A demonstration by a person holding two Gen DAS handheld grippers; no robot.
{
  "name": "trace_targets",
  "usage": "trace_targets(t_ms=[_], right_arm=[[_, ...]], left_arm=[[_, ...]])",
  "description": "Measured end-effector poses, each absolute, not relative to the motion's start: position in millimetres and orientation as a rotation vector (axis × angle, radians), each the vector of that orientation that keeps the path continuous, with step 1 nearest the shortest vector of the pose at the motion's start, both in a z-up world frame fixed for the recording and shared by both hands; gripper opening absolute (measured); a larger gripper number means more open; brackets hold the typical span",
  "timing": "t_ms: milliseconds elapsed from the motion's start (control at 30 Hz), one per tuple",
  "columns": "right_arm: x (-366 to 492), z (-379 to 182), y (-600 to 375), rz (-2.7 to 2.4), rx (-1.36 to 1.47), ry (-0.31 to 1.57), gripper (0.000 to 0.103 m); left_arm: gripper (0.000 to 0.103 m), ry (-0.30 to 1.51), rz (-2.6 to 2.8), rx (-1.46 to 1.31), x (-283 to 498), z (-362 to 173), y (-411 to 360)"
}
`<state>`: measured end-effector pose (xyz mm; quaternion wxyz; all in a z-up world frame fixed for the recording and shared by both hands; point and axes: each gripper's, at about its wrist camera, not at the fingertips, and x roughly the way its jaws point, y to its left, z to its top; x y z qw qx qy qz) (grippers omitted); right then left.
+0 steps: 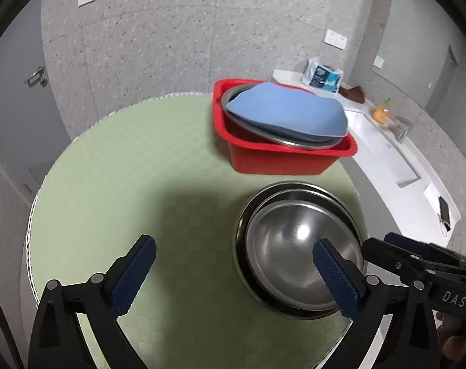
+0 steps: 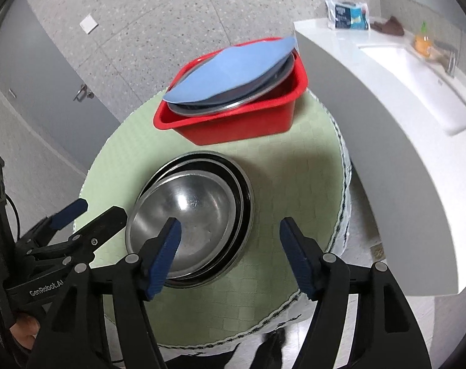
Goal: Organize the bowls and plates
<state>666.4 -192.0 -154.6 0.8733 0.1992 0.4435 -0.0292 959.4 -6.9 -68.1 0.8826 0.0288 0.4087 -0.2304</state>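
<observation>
A stack of nested steel bowls (image 1: 297, 246) (image 2: 193, 215) rests on the round green table (image 1: 140, 169) (image 2: 294, 169). Behind it stands a red tub (image 1: 282, 153) (image 2: 242, 123) that holds tilted steel plates under a blue plate (image 1: 288, 110) (image 2: 233, 70). My left gripper (image 1: 236, 276) is open wide, its right finger (image 1: 337, 279) over the bowls' left side and its left finger over bare cloth. My right gripper (image 2: 233, 255) is open, its left finger (image 2: 162, 258) over the bowls' near rim and its right finger above the cloth. Nothing is held in either.
A white counter (image 2: 386, 123) with a sink (image 1: 383, 150) runs along the right, close to the table's edge. On it lie a tissue pack (image 1: 322, 75), a brown cloth and an orange bottle. A grey door (image 1: 20, 92) is at the left.
</observation>
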Motion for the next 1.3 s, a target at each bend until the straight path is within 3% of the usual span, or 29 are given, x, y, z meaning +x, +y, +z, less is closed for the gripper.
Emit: trace_targets(t_ms=[600, 700, 767, 833, 900, 1300], right_arm=[[679, -204, -206, 0.02, 0.598, 0.996, 0.068], [681, -211, -205, 0.048, 0.618, 1.006, 0.068], [683, -214, -204, 0.065, 0.627, 1.015, 0.065], [685, -217, -202, 0.091, 0.632, 1.024, 0.054], [687, -218, -198, 0.1, 0.627, 1.031, 0.054], [676, -198, -195, 0.123, 0.579, 1.005, 0.054]], left_arm=[[0.099, 1.035, -0.468, -0.042, 997, -110, -13], [0.089, 1.056, -0.486, -0.051, 1003, -116, -16], [0.07, 1.074, -0.514, -0.055, 1007, -119, -19], [0.058, 1.088, -0.542, -0.041, 1011, -122, -22], [0.047, 1.076, -0.569, -0.039, 1012, -118, -24], [0.045, 0.995, -0.546, -0.035, 995, -92, -23]])
